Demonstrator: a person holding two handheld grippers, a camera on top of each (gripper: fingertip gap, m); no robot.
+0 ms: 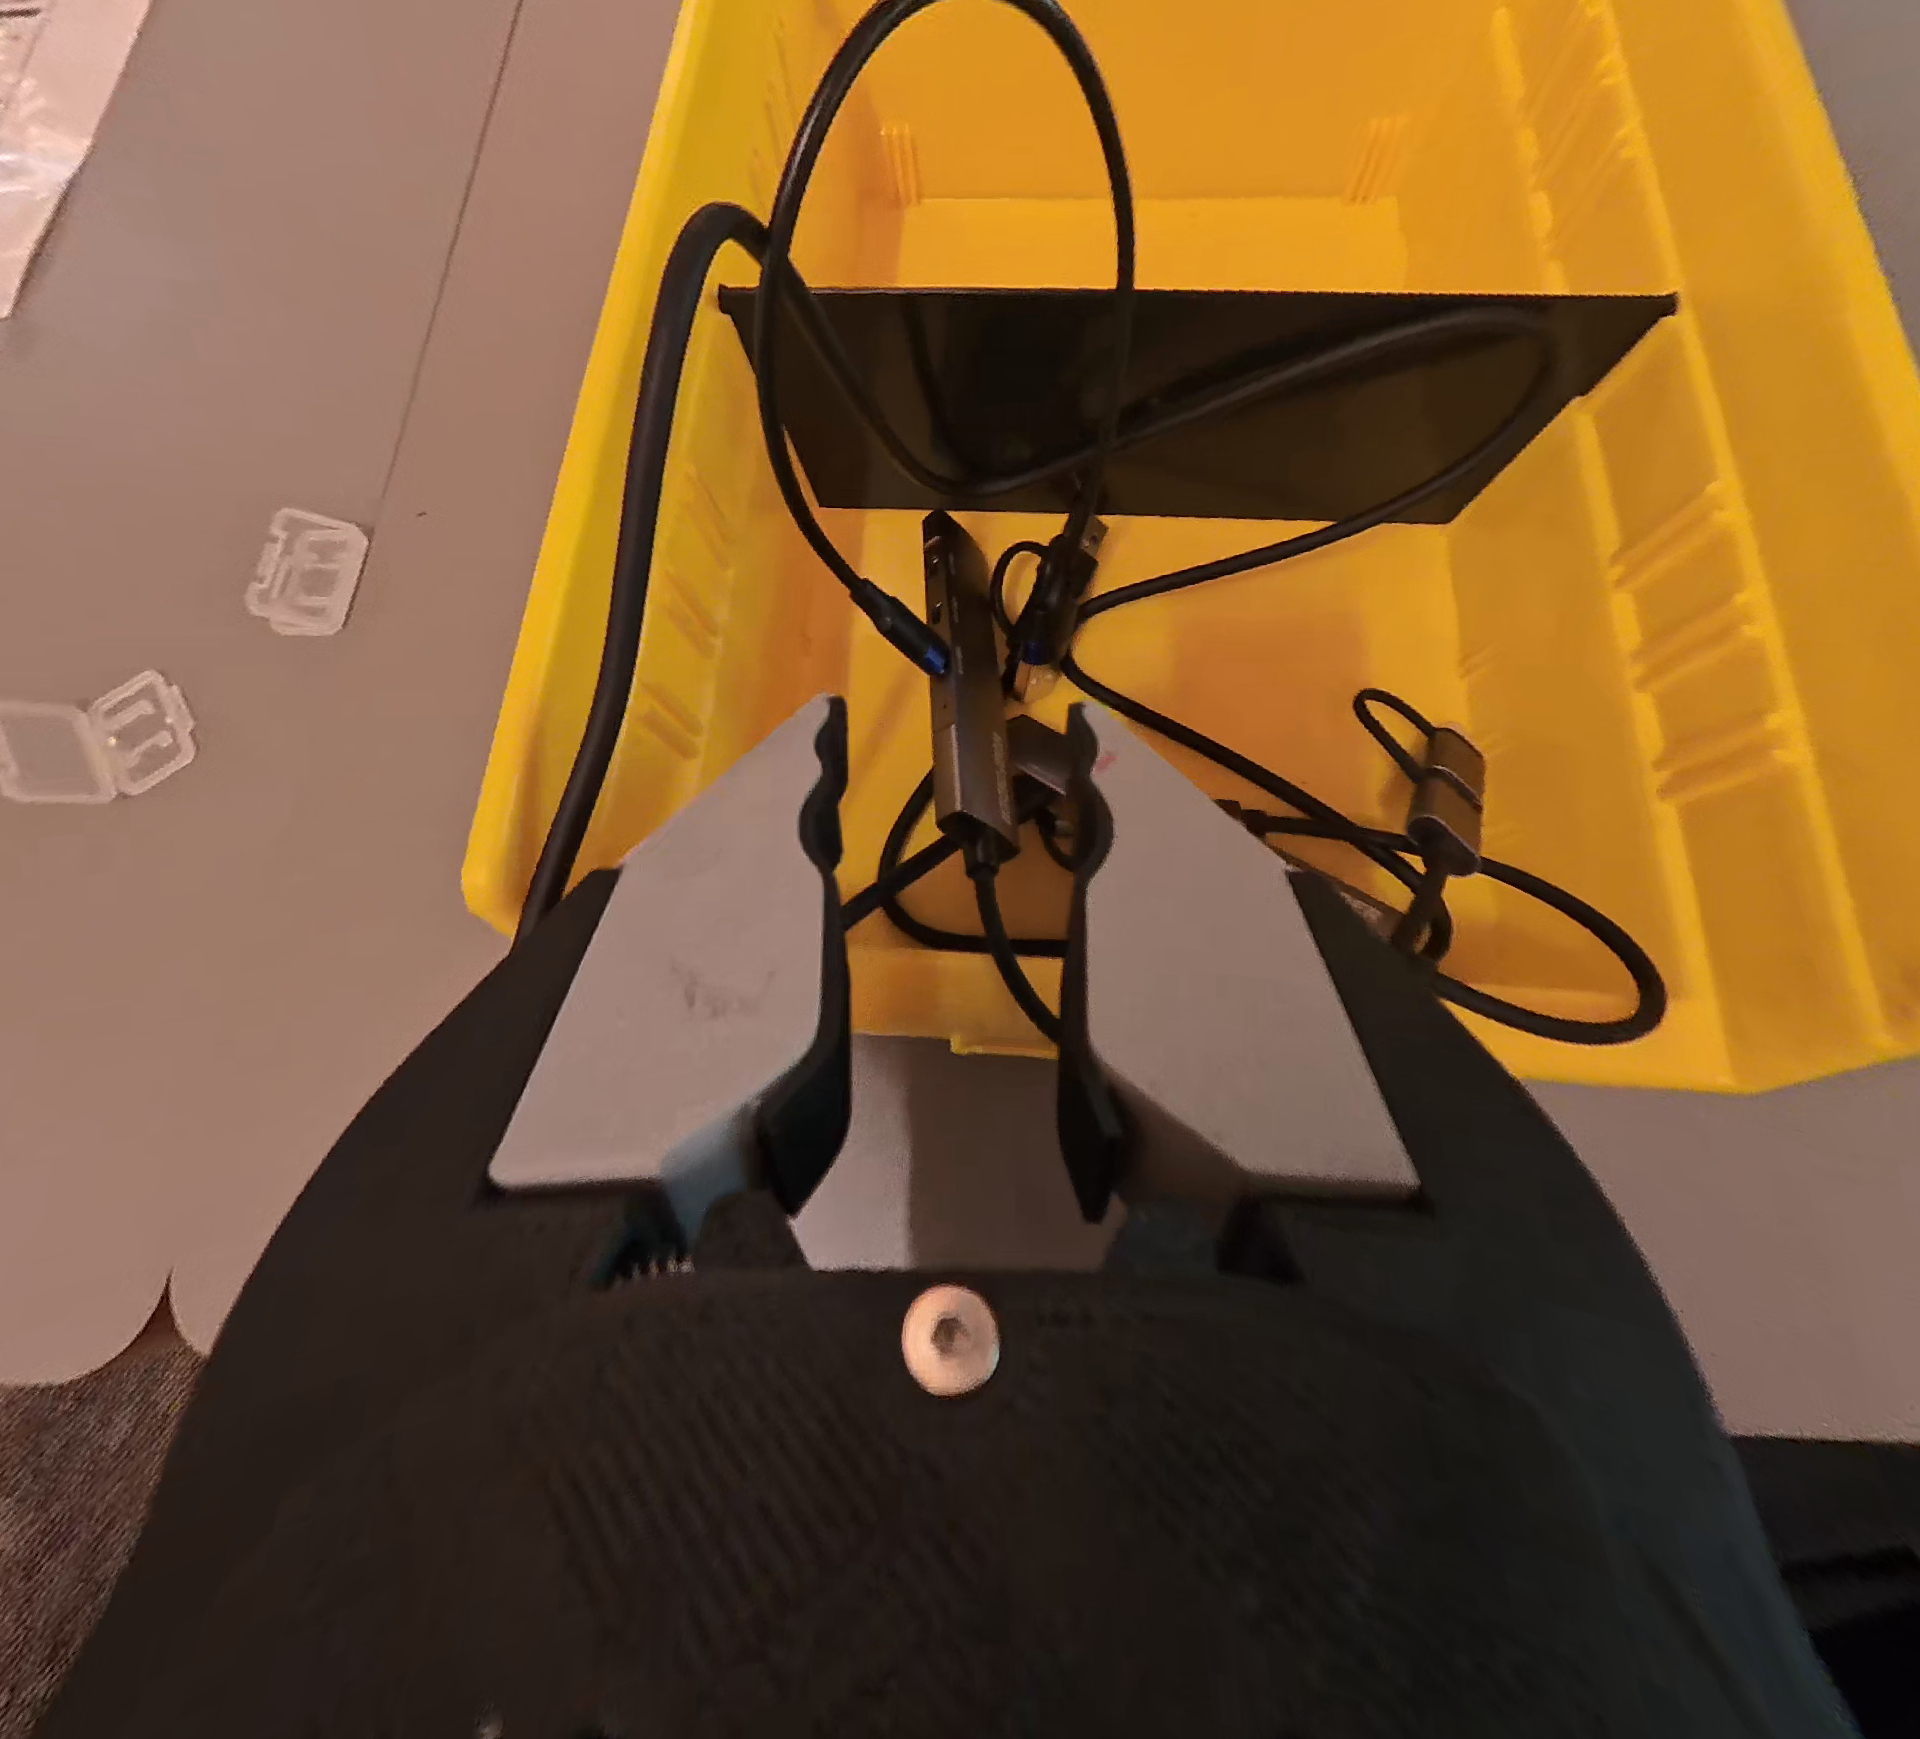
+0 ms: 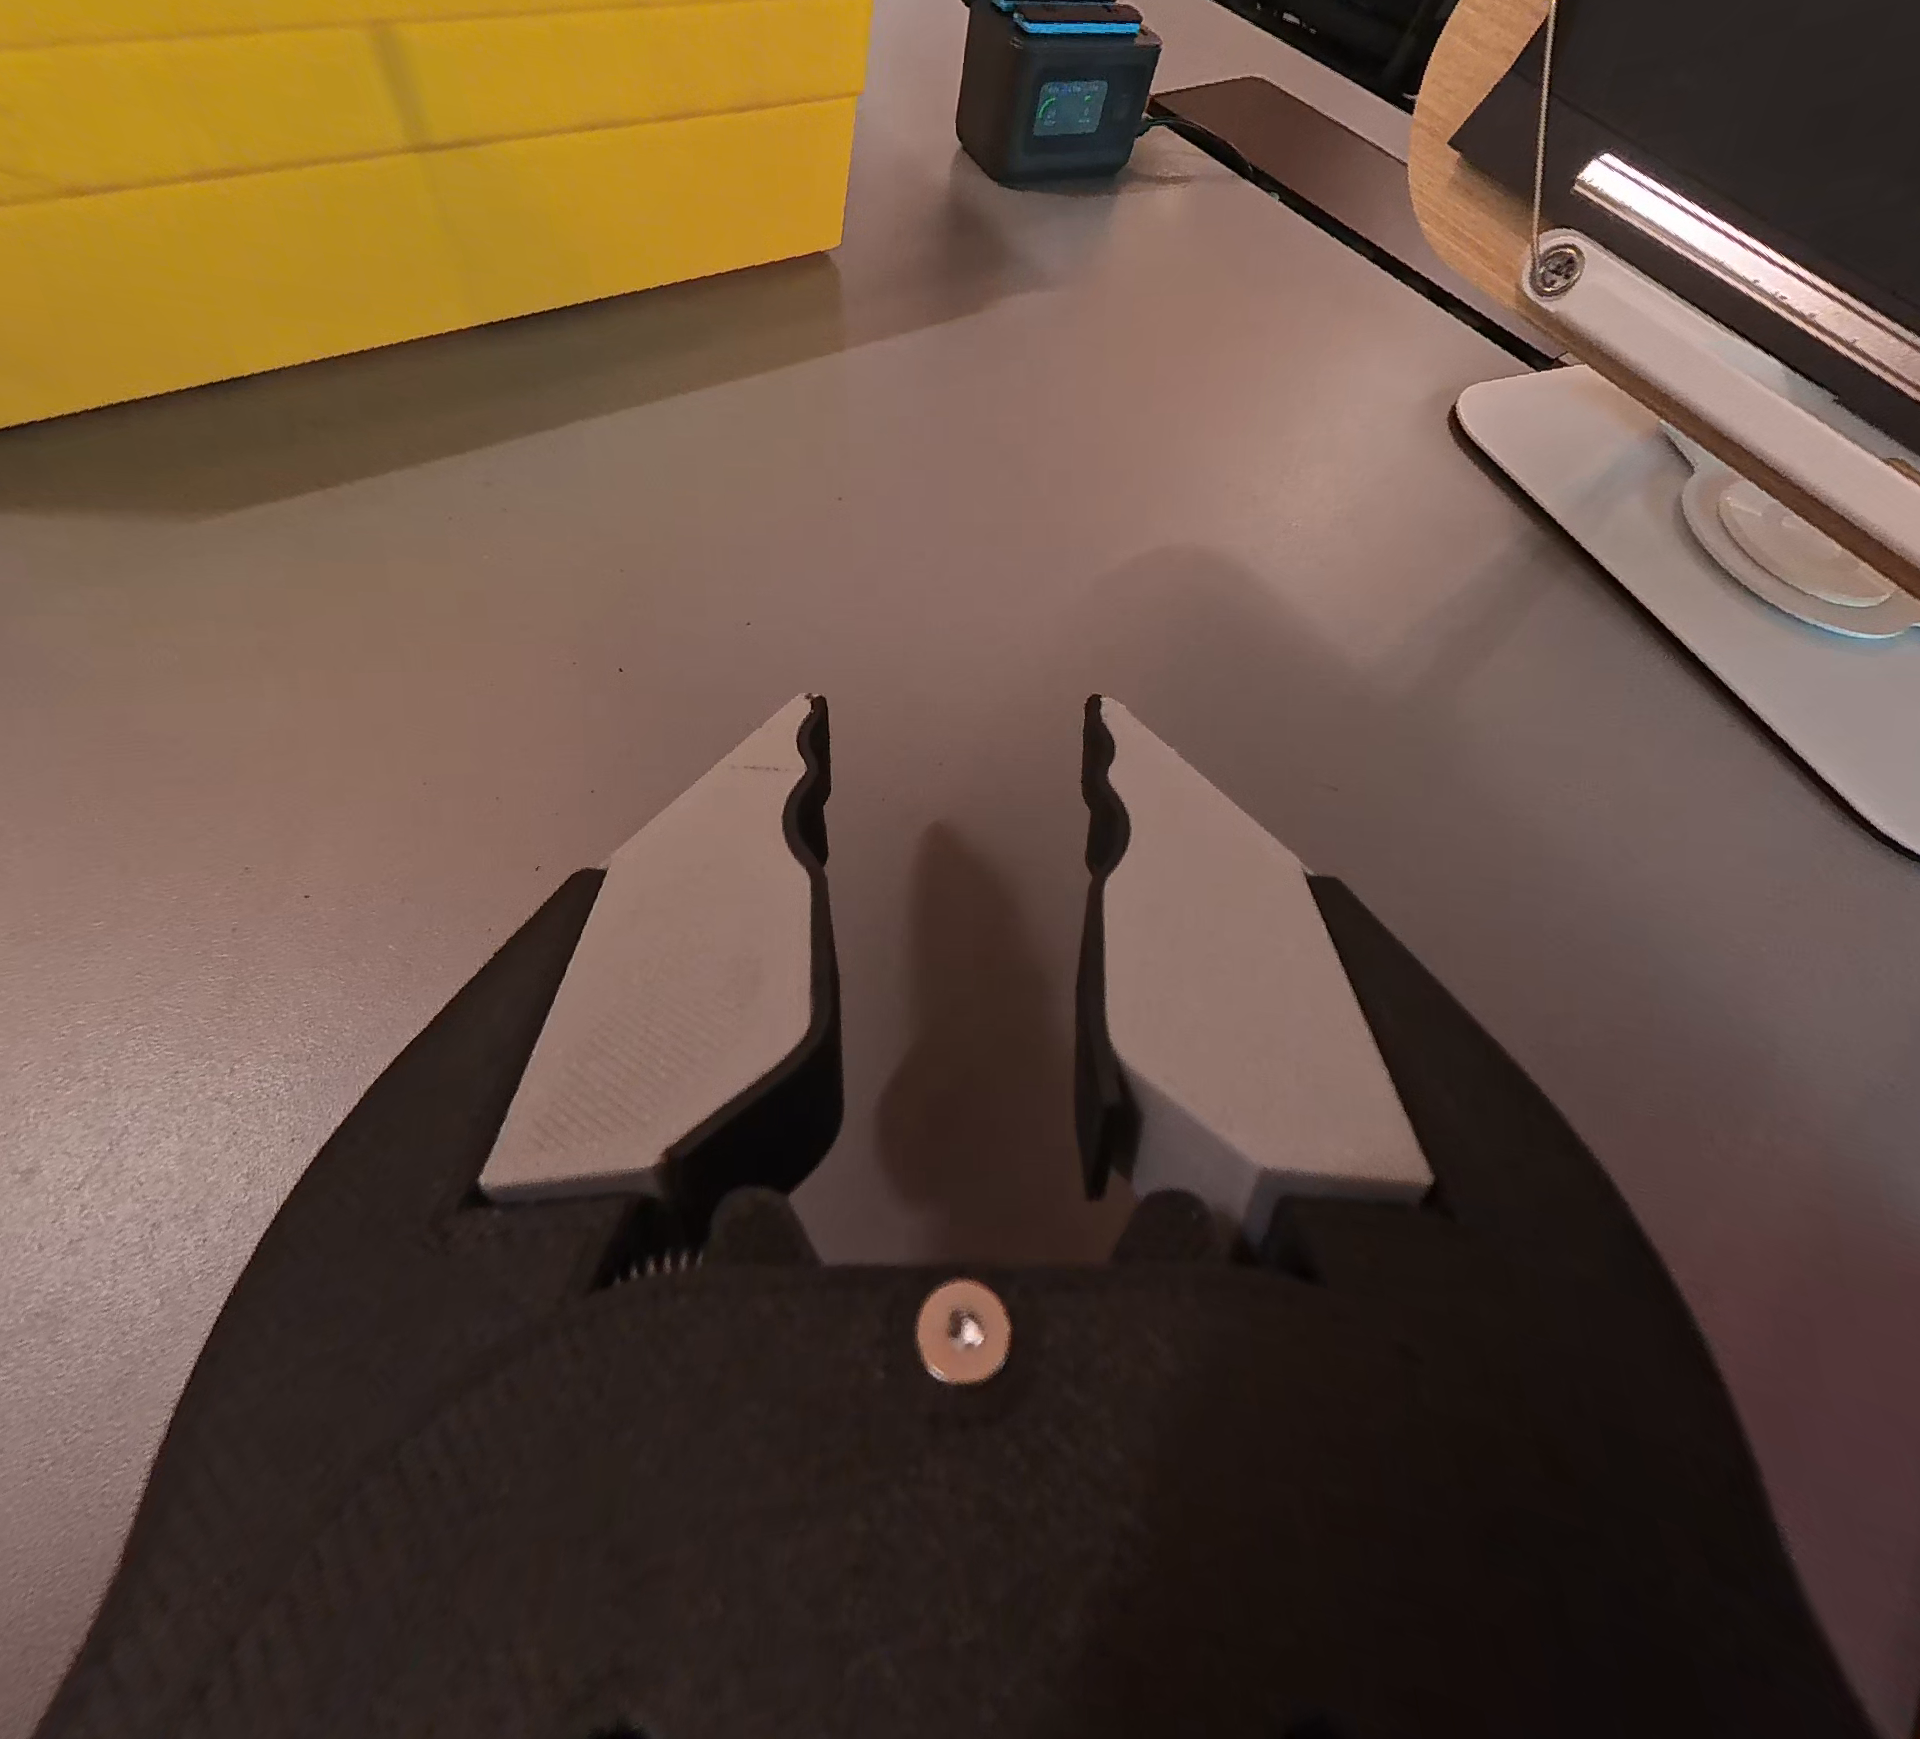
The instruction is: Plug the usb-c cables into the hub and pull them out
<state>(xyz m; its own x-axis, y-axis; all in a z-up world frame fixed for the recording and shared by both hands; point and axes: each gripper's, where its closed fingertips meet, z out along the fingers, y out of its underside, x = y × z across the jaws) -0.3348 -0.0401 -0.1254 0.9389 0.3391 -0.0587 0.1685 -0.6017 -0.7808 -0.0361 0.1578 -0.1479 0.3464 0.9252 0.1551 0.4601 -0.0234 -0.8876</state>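
The left gripper [image 1: 954, 723] hung over the near wall of a yellow bin [image 1: 1714, 546] on the grey worktop [image 1: 312, 442], its jaws apart with nothing between them. Past the fingertips, in the bin's near compartment, lay a slim dark hub [image 1: 961, 702], lying lengthwise away from the camera. One black usb-c cable [image 1: 1039, 79] arched up in a tall loop over the black divider [image 1: 1195, 401], and its blue-tipped plug [image 1: 914, 635] sat against the hub's left side; whether it was seated could not be told. A second blue-tipped plug [image 1: 1034, 645] lay just right of the hub among tangled leads. A thicker black cable [image 1: 644, 494] ran over the bin's left wall. Near the worktop's left edge lay two clear plastic cases [image 1: 307, 572].

The right gripper [image 2: 956, 713] hovered over bare worktop, jaws apart and empty, with the bin at the far left and a small dark charger box [image 2: 1055, 89] beyond it.
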